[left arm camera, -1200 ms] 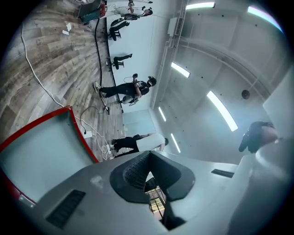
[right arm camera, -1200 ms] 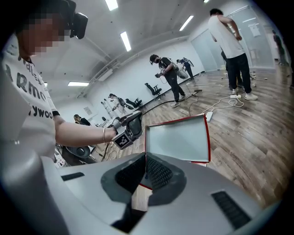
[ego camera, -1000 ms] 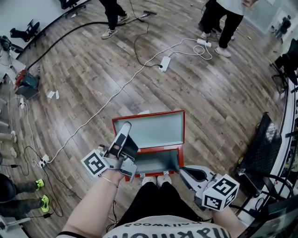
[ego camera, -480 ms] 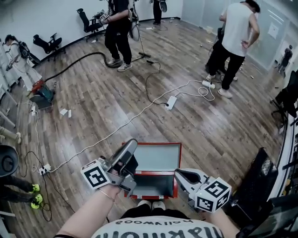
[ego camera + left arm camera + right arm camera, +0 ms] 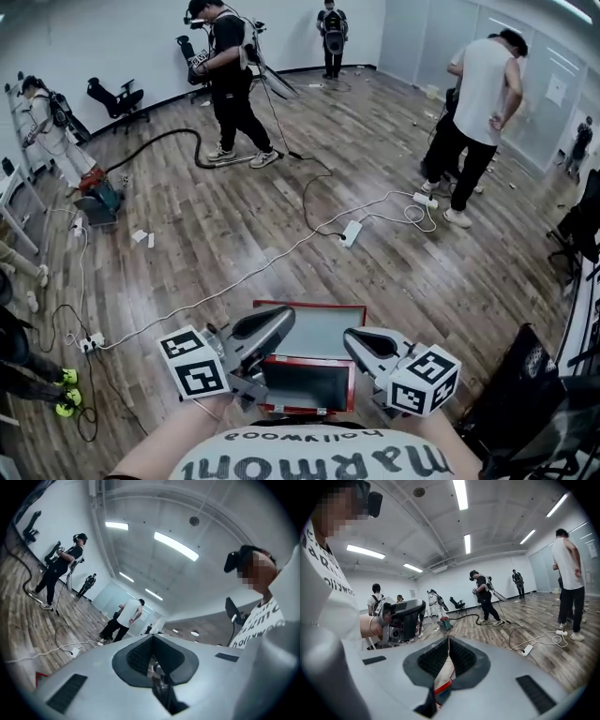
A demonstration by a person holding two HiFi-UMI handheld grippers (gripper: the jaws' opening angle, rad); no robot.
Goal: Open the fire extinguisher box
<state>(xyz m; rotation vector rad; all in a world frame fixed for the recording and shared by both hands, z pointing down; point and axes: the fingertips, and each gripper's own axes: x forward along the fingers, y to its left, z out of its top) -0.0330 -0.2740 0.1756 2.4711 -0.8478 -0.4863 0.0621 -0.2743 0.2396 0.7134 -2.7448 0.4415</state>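
My jaws were closed, pad against pad, on both sides, and neither pair held anything. My left gripper (image 5: pixel 287 319) had come up from the lid's left edge, where it sat a second before, and had rolled over. My right gripper (image 5: pixel 350 338) had risen too. The fire extinguisher box (image 5: pixel 309 384) lay below and between them on the plank wood floor (image 5: pixel 234 262), farther beneath me than before, its lid (image 5: pixel 323 330) still flung back. The box was a red rectangle, pale grey inside. My pads were dark and ribbed, set in smooth grey shells.
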